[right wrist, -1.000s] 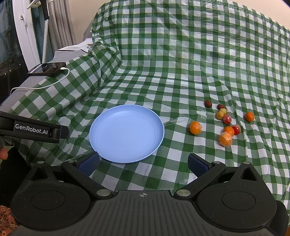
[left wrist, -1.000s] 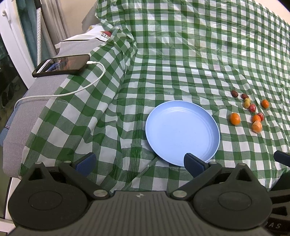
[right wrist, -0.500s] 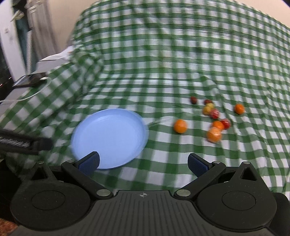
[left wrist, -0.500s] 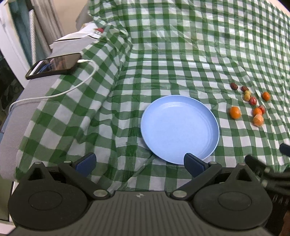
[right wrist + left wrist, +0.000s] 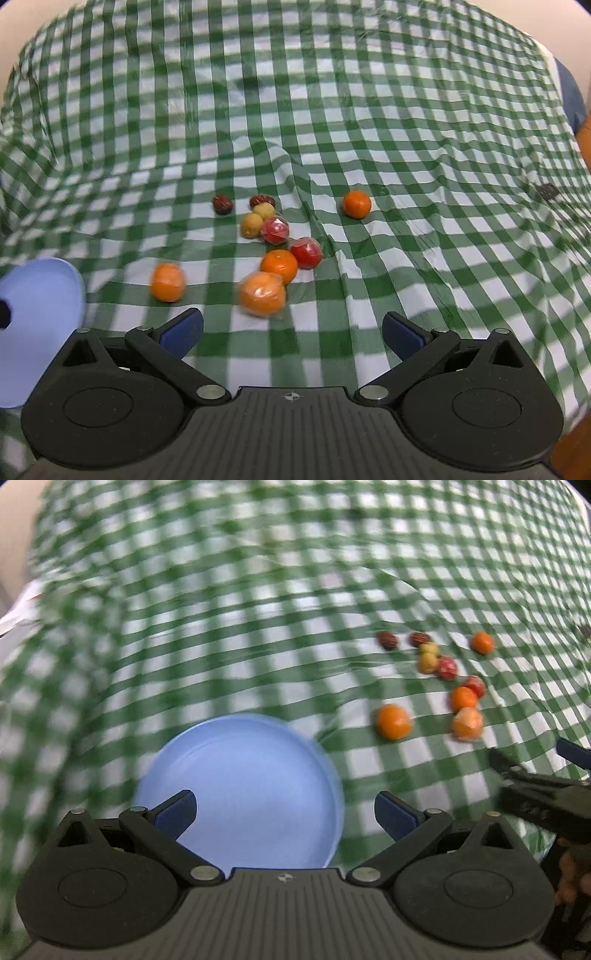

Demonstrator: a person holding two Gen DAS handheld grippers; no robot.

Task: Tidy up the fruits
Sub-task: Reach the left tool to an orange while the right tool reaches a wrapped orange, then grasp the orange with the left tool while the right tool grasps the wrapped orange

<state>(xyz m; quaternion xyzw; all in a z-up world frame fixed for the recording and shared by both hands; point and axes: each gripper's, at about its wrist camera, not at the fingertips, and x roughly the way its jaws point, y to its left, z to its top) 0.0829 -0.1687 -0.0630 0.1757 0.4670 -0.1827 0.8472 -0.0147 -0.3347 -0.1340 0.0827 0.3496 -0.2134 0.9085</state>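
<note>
We see bare cloth (image 5: 424,258) ahead of the right tool (image 5: 291,332); fruits (image 5: 273,258) crowd its left, beside the plate (image 5: 40,295).

No readable text, label or number shows in either view

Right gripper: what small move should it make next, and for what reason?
Probably ease the right gripper forward and down onto the nearest wrapped orange fruit. Its jaws are open and empty, that fruit lies just ahead between them, and the blue plate holds nothing.
</note>
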